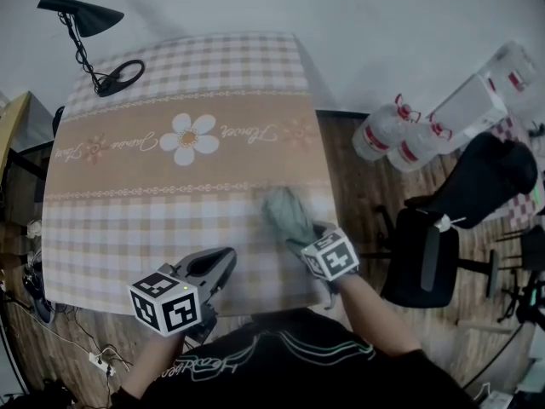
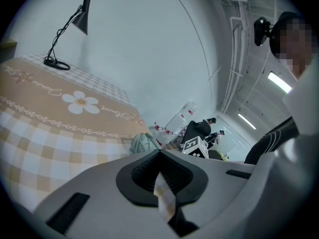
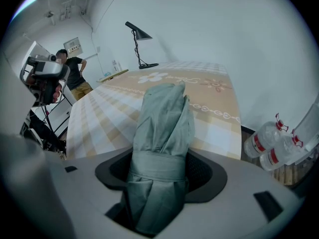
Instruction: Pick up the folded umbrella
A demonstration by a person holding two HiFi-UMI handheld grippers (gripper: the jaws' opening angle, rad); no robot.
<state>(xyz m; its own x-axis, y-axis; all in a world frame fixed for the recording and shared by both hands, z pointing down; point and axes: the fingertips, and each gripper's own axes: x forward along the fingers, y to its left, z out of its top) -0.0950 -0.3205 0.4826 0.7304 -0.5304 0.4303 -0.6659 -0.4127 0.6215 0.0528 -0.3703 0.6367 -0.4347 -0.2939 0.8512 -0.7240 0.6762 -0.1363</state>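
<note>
From the head view, the grey-green folded fabric umbrella point(image 1: 285, 216) lies on the checked, flower-printed cloth of the counter point(image 1: 170, 211), right of centre and close to the counter's right edge. The right tool point(image 1: 300, 240) sits over its near end. The left tool point(image 1: 223, 262) rests low at the near edge, well apart from the umbrella. A black desk lamp point(image 1: 81, 15) stands at the upper left corner. Clear plastic water bottles point(image 1: 400, 139) and a black office chair point(image 1: 460, 203) sit on the floor at the right.

In the left gripper view, the left tool point(image 2: 159, 156) has its jaws drawn together with nothing between them (only a sliver of checked cloth shows through the slit). The umbrella point(image 2: 142, 143) appears just above the jaws, out on the counter point(image 2: 50, 128).

In the right gripper view, the right tool point(image 3: 159, 183) clasps the umbrella point(image 3: 162, 133) at its strap-bound waist – the fabric fills the gap and meets both inner faces. The far end stretches out over the counter point(image 3: 114, 118).

By my reading, reaching and closing are done, though how firm the hold is I cannot say. The lift itself is not yet made – the umbrella looks to be lying on the cloth.
</note>
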